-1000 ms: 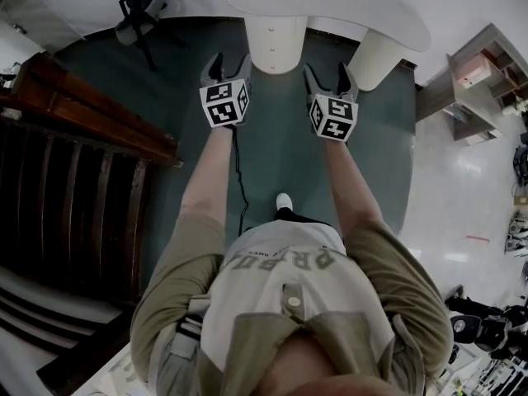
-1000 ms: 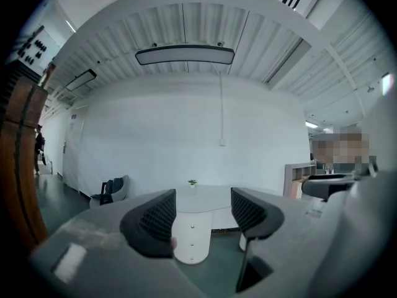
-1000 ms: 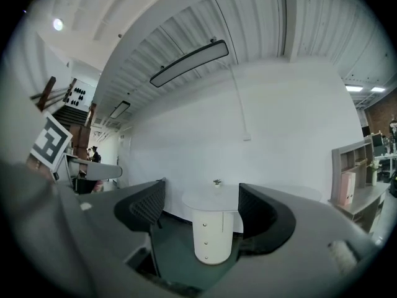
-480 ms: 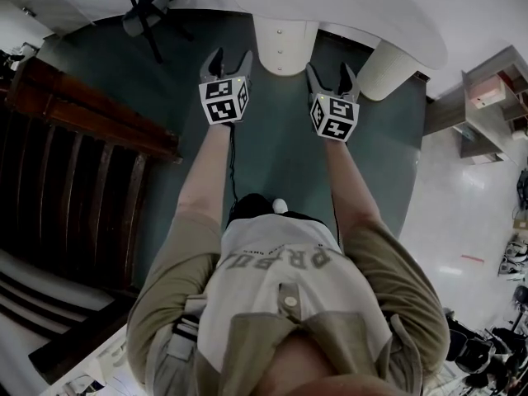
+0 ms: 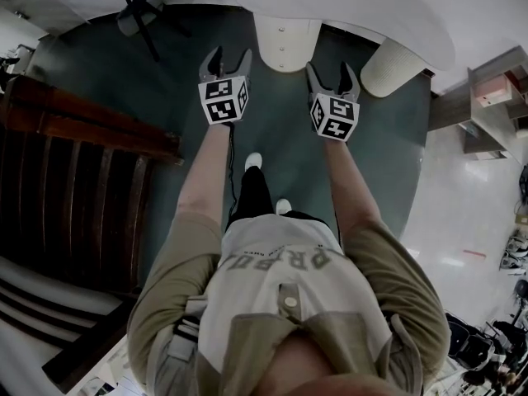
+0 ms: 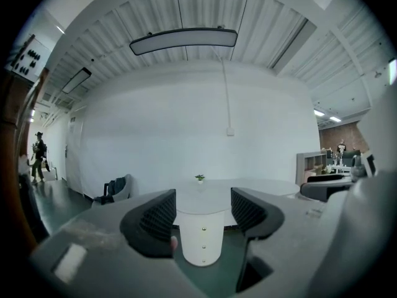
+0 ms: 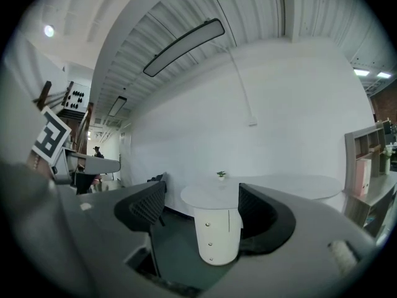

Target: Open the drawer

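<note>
Head view: looks steeply down past torso and forearms onto a dark green carpet (image 5: pixel 280 147). Held out side by side at arm's length: left gripper (image 5: pixel 230 56) and right gripper (image 5: pixel 330 71), apart from each other, both aimed at a white cylindrical drawer pedestal with three small round knobs (image 5: pixel 285 44). Stands under the edge of a curved white tabletop (image 5: pixel 371 11), ahead of the two grippers and between their lines, touched by neither. Knobs set in one vertical column, drawer fronts flush with the rounded wall.

Left gripper view: jaws spread wide, holding nothing, pedestal framed far off in the gap. Right gripper view: likewise spread wide and empty, pedestal again between the jaws but well beyond them.

Sits on the tabletop above the pedestal: small green potted plant (image 6: pixel 199 179). Off to the right, a second white round leg (image 5: pixel 392 66); at the left, a dark wooden railing (image 5: pixel 91 130).
</note>
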The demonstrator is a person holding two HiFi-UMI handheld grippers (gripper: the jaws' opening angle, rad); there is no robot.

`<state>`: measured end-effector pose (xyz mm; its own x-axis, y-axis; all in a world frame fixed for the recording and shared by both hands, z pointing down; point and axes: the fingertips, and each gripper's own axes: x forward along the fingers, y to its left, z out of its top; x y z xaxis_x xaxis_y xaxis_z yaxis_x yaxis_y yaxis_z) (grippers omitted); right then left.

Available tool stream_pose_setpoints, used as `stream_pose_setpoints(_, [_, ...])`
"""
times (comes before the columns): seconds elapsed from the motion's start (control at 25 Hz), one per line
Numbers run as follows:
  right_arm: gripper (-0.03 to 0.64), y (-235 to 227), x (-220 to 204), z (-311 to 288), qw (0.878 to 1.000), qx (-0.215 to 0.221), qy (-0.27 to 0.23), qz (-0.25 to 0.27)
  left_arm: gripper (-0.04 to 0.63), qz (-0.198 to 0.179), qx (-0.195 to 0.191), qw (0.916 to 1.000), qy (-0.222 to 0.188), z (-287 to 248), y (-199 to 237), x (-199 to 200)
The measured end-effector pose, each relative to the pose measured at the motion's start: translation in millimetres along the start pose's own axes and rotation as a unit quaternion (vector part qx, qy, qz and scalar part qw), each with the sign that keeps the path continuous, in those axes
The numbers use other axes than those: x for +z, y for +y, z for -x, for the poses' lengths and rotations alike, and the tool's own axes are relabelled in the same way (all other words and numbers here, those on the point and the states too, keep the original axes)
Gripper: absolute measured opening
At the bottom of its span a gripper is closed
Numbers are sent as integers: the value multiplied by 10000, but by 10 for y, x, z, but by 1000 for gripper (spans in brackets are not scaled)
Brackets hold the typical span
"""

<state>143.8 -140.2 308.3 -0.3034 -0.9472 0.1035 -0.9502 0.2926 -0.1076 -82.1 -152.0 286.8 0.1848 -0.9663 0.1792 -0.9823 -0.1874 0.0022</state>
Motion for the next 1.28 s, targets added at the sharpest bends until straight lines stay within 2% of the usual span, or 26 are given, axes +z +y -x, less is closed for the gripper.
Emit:
stream_pose_setpoints(0.28, [359,77,-153,-501,9998,-152,108,6,291,24,-231,9996,157,-510,251,-145])
stream_pose_setpoints(0.96, [359,330,66,-1803,9976,-687,34,17,290,-80,-866,9960,186,-1776,959,150])
stream_pose_setpoints(1.28, [359,252,15,-2135,9975,-676,165,103,290,-18,-906,9956,252,-2112,979,73])
